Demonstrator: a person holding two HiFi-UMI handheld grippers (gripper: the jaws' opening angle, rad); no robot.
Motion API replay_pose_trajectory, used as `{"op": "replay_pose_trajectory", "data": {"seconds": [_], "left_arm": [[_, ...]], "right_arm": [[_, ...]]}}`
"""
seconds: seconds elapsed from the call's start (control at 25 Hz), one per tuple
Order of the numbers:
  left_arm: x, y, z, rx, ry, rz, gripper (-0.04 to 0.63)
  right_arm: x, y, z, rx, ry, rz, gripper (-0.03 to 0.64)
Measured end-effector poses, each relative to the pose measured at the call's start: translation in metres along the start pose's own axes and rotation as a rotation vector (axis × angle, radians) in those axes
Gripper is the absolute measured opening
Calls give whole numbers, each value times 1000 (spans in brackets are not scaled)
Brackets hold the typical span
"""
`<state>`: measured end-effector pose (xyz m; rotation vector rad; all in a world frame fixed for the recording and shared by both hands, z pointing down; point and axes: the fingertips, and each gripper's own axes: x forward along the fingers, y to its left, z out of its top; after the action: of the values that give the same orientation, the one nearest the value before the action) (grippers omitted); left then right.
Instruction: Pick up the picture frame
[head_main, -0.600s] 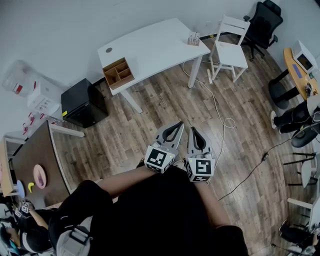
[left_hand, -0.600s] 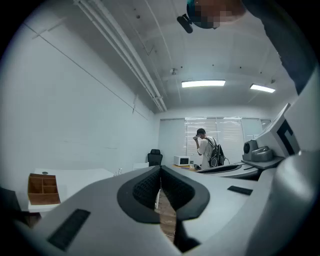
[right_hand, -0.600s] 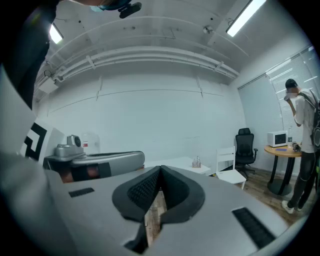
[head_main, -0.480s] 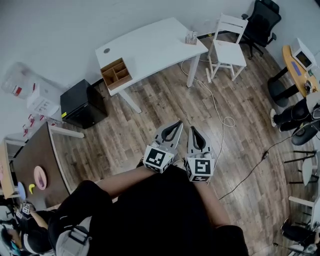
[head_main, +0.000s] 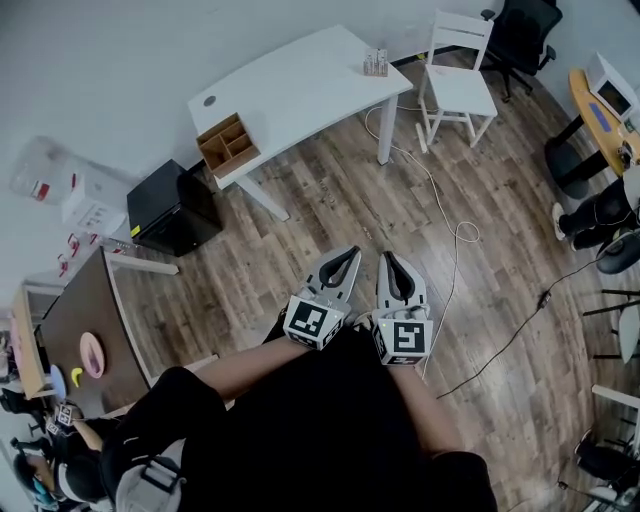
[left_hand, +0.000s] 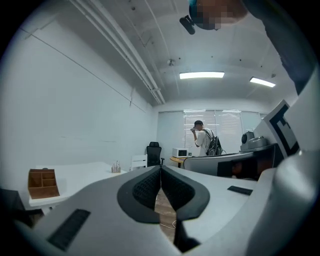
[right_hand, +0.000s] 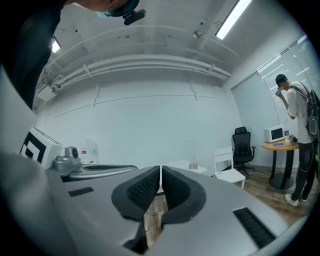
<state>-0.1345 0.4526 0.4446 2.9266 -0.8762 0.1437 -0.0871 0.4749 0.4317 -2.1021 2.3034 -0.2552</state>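
I see no picture frame in any view. Both grippers are held close together in front of my body, above the wood floor. My left gripper (head_main: 351, 253) is shut, its jaws meeting at the tip with nothing between them (left_hand: 161, 168). Beside it, my right gripper (head_main: 388, 258) is also shut and empty (right_hand: 160, 170). Ahead stands a white table (head_main: 300, 90) carrying a wooden compartment box (head_main: 227, 145) at its left end and a small rack of bottles (head_main: 375, 63) at its right end.
A white chair (head_main: 458, 85) stands right of the table, a black cabinet (head_main: 170, 208) to its left. A cable (head_main: 440, 215) trails across the floor. A brown table (head_main: 80, 325) with small coloured items is at left. A person (left_hand: 202, 140) stands far off by the windows.
The head view has shifted a little, so the white table and chair sit slightly higher in the picture. Both grippers remain shut and side by side.
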Motion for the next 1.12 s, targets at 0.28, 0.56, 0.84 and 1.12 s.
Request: {"op": "replay_pose_trajectory", "data": {"seconds": [0.28, 0.56, 0.84, 1.12], "left_arm": [[18, 5, -9, -32, 28, -7, 15], [72, 2, -9, -45, 21, -80, 15], [143, 27, -13, -120, 19, -119, 15], [223, 98, -3, -186, 30, -98, 15]], "right_arm": [[11, -12, -16, 23, 41, -12, 35], [38, -57, -21, 25, 80, -82, 35], [93, -105, -22, 3, 142, -123, 35], [180, -156, 2, -33, 148, -182, 35]]}}
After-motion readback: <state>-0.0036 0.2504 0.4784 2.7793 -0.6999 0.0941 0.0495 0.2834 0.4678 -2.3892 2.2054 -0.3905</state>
